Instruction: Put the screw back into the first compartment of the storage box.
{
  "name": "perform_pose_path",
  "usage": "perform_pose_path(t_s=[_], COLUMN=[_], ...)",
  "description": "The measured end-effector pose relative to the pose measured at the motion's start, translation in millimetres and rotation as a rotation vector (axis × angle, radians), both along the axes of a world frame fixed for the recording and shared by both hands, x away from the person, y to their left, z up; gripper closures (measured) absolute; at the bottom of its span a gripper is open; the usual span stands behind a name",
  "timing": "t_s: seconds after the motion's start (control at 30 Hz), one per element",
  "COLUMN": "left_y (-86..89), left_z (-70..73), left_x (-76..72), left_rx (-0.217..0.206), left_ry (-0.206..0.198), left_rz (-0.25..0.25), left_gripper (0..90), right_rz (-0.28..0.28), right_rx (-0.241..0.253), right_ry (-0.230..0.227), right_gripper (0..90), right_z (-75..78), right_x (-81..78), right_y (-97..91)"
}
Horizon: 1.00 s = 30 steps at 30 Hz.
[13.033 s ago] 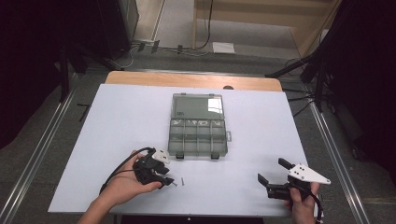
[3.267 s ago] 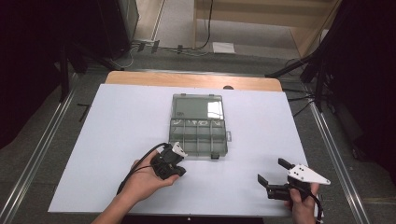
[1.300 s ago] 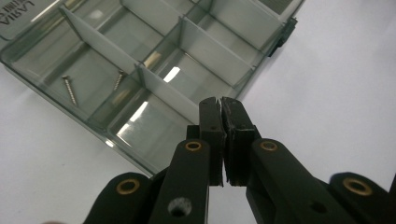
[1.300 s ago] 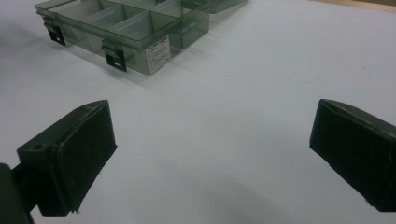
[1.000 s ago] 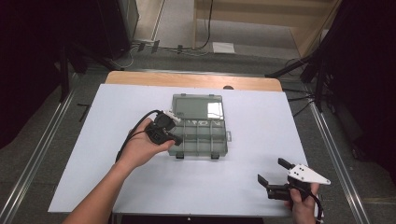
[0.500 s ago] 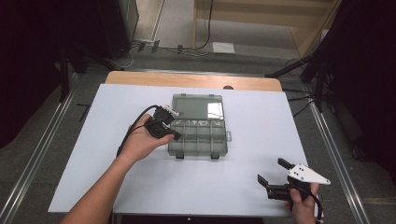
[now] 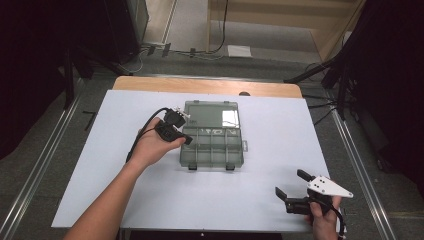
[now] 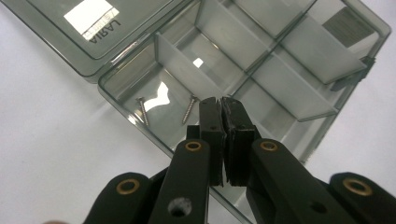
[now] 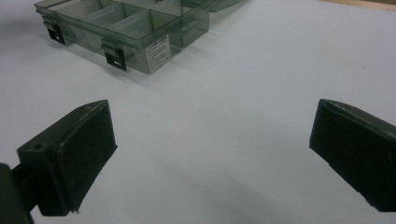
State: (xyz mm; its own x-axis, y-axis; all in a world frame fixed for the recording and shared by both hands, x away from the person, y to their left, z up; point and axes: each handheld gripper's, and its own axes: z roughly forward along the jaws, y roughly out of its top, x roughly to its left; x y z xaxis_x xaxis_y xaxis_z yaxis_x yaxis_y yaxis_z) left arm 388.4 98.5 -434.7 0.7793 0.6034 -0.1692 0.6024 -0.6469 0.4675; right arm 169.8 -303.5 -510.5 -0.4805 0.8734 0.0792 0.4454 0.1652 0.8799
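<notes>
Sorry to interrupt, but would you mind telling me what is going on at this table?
A person is sorting small screws into an open clear compartment box. The left tongs are shut and hover over a corner compartment where two screws already lie; whether they grip another screw cannot be told. The right tongs stand open over the bare white table, near its front edge, holding nothing.
</notes>
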Motion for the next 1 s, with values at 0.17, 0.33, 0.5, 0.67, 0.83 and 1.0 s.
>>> perform_pose_path(t_s=[0.17,0.33,0.5,0.67,0.83,1.0], left_y=[0.0,-0.4,-4.5,-5.6,-3.8,0.4], left_z=[-4.5,-6.0,-9.0,-13.5,-11.3,-8.6], left_x=[5.5,11.8,17.7,22.3,21.0,22.2], left_rx=[0.004,-0.007,0.007,0.033,-0.009,-0.067], left_ry=[0.008,0.013,0.009,-0.007,0.008,0.04], left_rz=[0.013,0.027,0.032,0.038,0.041,0.079], left_gripper=[88.2,88.2,88.2,88.0,75.7,46.6], right_rz=[0.0,-0.001,-0.002,-0.003,-0.003,-0.004], right_rx=[0.0,0.001,0.003,0.001,0.009,0.008], right_ry=[0.0,0.002,0.005,0.002,0.004,0.002], right_gripper=[0.9,0.8,0.9,0.9,0.9,0.9], right_z=[0.0,-0.3,-0.4,-0.3,-0.3,-0.2], right_x=[0.1,0.3,0.4,0.3,-0.1,0.1], right_y=[0.1,0.2,0.3,-0.6,-1.0,-1.1])
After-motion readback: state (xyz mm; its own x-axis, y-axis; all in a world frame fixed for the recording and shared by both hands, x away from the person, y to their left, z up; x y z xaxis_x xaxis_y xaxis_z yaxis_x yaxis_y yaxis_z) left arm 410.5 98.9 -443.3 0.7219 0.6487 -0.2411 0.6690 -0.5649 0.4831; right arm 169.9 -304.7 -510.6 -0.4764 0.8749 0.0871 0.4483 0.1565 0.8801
